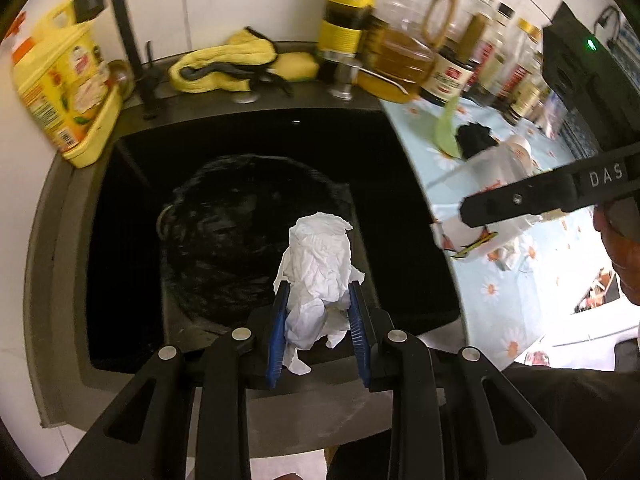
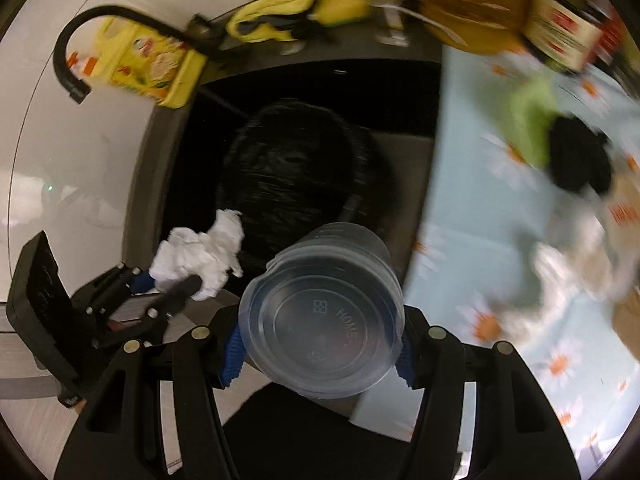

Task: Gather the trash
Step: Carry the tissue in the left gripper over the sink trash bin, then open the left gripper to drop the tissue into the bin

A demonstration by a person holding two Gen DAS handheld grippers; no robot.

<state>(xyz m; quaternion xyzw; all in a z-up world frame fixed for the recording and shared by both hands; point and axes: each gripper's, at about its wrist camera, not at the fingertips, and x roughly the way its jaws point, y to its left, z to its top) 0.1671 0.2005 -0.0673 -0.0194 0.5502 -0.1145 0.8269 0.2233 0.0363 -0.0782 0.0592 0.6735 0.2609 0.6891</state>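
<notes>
My left gripper (image 1: 318, 286) is shut on a crumpled white tissue (image 1: 316, 256), which bulges out past the blue pads (image 1: 280, 320). It hangs over the near right part of a dark sink (image 1: 52, 240), in which a bin lined with a black bag (image 1: 240, 232) stands. My right gripper (image 2: 318, 354) is shut on a clear plastic container (image 2: 324, 304) whose base faces the camera, just in front of the bag-lined bin (image 2: 288, 168). The left gripper (image 2: 172, 284) with its tissue (image 2: 200, 252) shows to the left of it. In the left wrist view the right gripper (image 1: 500, 204) crosses above the counter.
A yellow detergent bottle (image 1: 60, 92), a black faucet (image 1: 124, 32) and a yellow cloth (image 1: 224, 68) line the sink's back rim. Oil and sauce bottles (image 1: 404, 52) stand at the back of the flower-print counter (image 1: 480, 288). A green scrap (image 1: 446, 128) and a black lump (image 1: 476, 136) lie there.
</notes>
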